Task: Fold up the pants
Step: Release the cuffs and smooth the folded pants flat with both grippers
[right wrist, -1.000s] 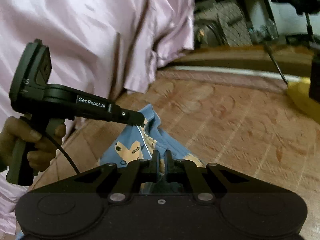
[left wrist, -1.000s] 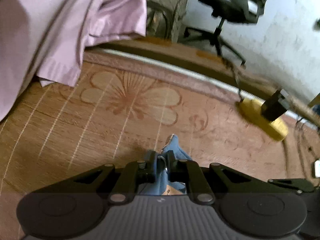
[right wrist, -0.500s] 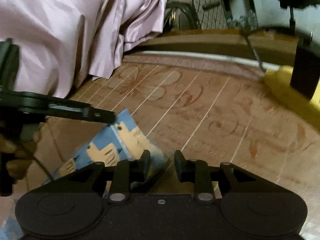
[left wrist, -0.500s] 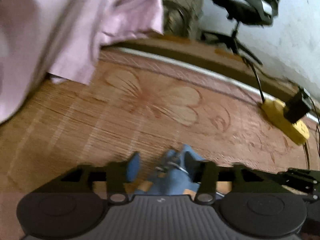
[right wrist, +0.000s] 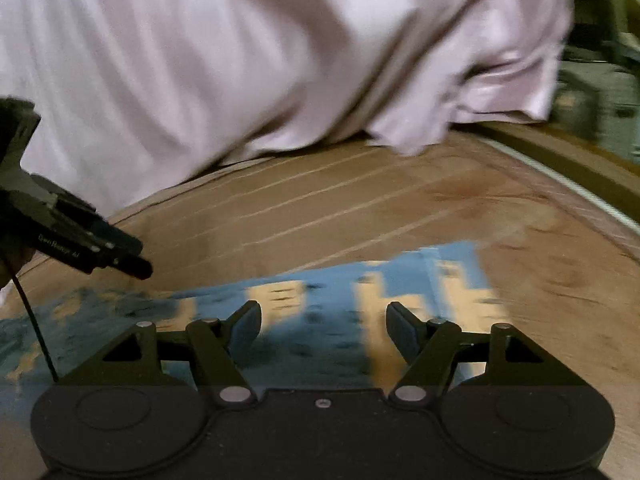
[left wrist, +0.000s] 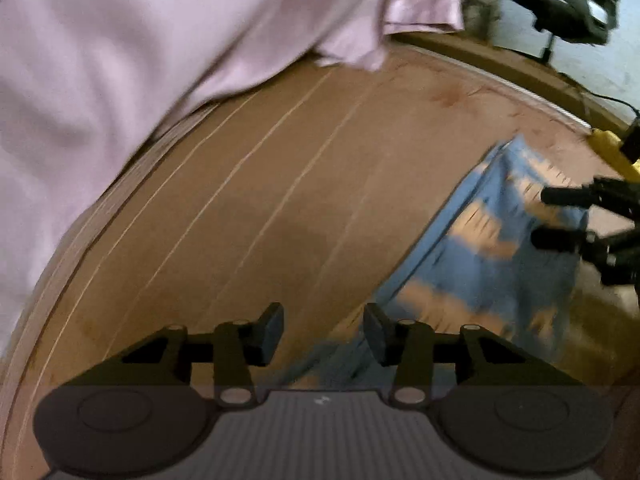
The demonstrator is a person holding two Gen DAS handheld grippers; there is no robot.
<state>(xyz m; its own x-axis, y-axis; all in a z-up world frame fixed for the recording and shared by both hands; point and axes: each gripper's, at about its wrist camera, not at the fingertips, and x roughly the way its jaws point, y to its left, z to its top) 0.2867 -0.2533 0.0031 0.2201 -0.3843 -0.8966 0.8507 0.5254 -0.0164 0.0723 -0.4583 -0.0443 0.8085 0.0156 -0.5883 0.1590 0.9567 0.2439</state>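
The pants [left wrist: 480, 264] are small, blue with tan cartoon prints, and lie flat on the wooden floor; both views are motion-blurred. In the left wrist view my left gripper [left wrist: 323, 336] is open, with bare floor between its fingers and the pants' left edge by its right finger. The right gripper [left wrist: 556, 218] shows at the right edge over the cloth, its fingers apart. In the right wrist view my right gripper [right wrist: 323, 330] stands open just above the pants [right wrist: 340, 304]. The left gripper [right wrist: 140, 268] pokes in from the left, near the cloth's far edge.
A pale pink sheet [left wrist: 140, 60] hangs down over the floor at the back left, also filling the top of the right wrist view [right wrist: 280, 60]. A yellow power strip [left wrist: 616, 152] lies at the far right. An office chair [left wrist: 560, 8] stands beyond the floor's raised border.
Both grippers have opened and let go of the pants, which now lie spread flat on the floor. Both cameras have swung left toward the pink sheet.
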